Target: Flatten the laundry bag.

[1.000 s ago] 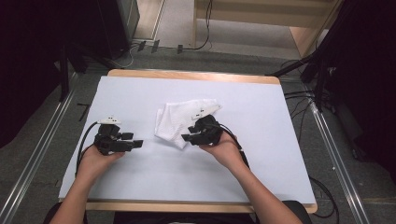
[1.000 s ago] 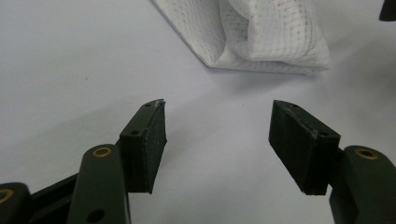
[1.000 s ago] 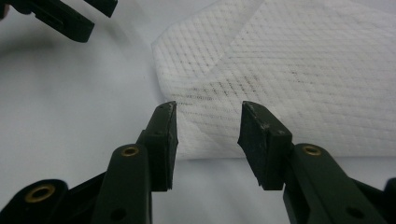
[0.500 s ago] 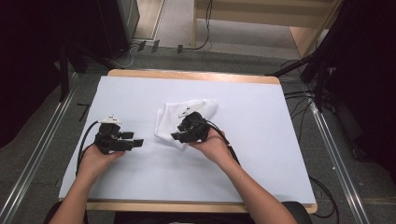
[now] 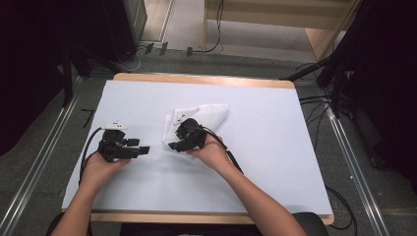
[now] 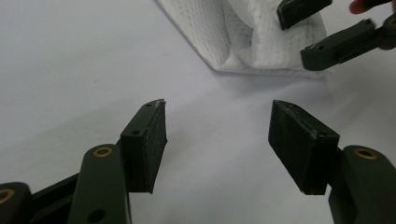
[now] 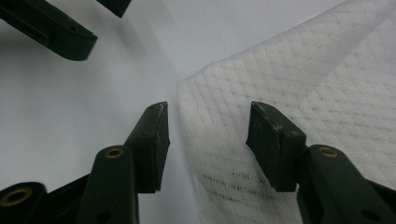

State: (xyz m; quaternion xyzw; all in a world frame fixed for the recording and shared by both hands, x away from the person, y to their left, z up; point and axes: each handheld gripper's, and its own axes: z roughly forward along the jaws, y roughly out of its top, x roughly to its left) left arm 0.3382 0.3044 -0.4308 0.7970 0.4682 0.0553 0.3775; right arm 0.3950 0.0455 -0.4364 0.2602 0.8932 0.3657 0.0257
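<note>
Right now the white paper towel [image 5: 204, 118] lies crumpled a little beyond the middle of the pale blue table cover [image 5: 275, 147], its near-left corner pointing toward the person. The right gripper [image 5: 175, 146] sits at that corner, tips aimed left; its jaws have just been opening, and in the right gripper view they stand apart over the towel's [image 7: 289, 79] edge, one pad over bare cover, the other over the textured paper, pressing nothing. Over on the left, the left gripper [image 5: 144, 150] rests low on the cover, just beside the towel's corner but apart from it, jaws spread wide with only bare surface between them. Its own view catches the towel [image 6: 243, 37] ahead and the other gripper's [image 6: 317, 32] tips at its fold.
</note>
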